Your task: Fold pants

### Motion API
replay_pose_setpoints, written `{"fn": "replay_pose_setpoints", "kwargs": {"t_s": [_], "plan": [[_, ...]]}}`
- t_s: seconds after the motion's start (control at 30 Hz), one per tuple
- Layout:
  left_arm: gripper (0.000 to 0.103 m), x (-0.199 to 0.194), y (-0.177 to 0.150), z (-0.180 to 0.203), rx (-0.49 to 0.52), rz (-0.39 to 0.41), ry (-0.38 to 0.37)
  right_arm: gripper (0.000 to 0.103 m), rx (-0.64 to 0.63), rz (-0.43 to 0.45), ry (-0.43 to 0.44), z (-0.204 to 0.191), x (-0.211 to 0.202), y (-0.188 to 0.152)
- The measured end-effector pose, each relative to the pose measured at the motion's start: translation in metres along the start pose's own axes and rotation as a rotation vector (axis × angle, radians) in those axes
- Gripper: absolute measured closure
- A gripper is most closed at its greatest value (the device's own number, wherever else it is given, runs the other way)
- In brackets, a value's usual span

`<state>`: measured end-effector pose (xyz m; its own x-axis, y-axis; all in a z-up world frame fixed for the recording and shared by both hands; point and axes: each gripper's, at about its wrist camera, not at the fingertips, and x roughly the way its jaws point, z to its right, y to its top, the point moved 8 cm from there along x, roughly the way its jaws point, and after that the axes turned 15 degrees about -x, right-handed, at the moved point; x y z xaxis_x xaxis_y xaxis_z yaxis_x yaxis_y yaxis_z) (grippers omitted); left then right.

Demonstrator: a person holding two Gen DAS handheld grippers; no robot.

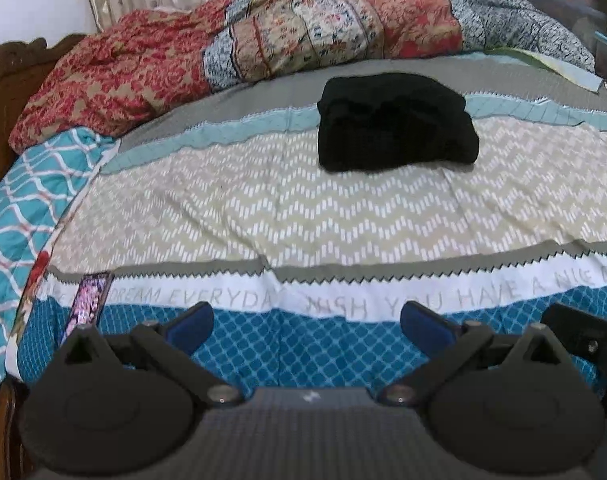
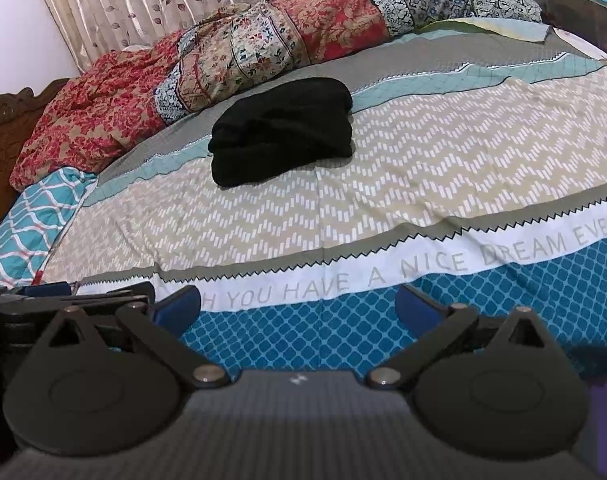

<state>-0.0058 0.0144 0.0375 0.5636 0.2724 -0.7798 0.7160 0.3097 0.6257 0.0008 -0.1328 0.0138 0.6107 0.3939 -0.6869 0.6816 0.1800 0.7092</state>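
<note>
The black pants [image 1: 395,122] lie folded into a thick, compact bundle on the bed [image 1: 263,208], well away from both grippers. The bundle sits across the line where the pale teal stripe meets the beige zigzag band of the bedsheet, with its far edge reaching the grey stripe. In the right wrist view the pants [image 2: 281,130] show stacked layers along their near edge.

The left gripper [image 1: 307,324] hangs over the blue lattice strip at the bed's near edge, its 2 blue-padded fingers spread wide apart with nothing between them. The right gripper [image 2: 297,306] is over the same strip, fingers likewise spread wide and empty. The 2 grippers are side by side, each showing at the edge of the other's view.

A phone [image 1: 88,304] lies at the bed's left near corner, just beside the left gripper. A rumpled quilt [image 1: 263,36] in red, cream and blue patches is heaped along the far side of the bed, behind the pants, in front of a curtain [image 2: 143,4]. A teal pillow [image 1: 31,188] lies at the left.
</note>
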Motion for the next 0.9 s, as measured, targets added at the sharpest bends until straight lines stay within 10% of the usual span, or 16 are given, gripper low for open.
{"fn": "replay_pose_setpoints", "kwargs": {"t_s": [0.9], "plan": [[0.0,0.016,-0.01,-0.015,-0.069,-0.083,-0.004,0.0,-0.009,-0.041,-0.008,-0.002,0.007,-0.006]]}}
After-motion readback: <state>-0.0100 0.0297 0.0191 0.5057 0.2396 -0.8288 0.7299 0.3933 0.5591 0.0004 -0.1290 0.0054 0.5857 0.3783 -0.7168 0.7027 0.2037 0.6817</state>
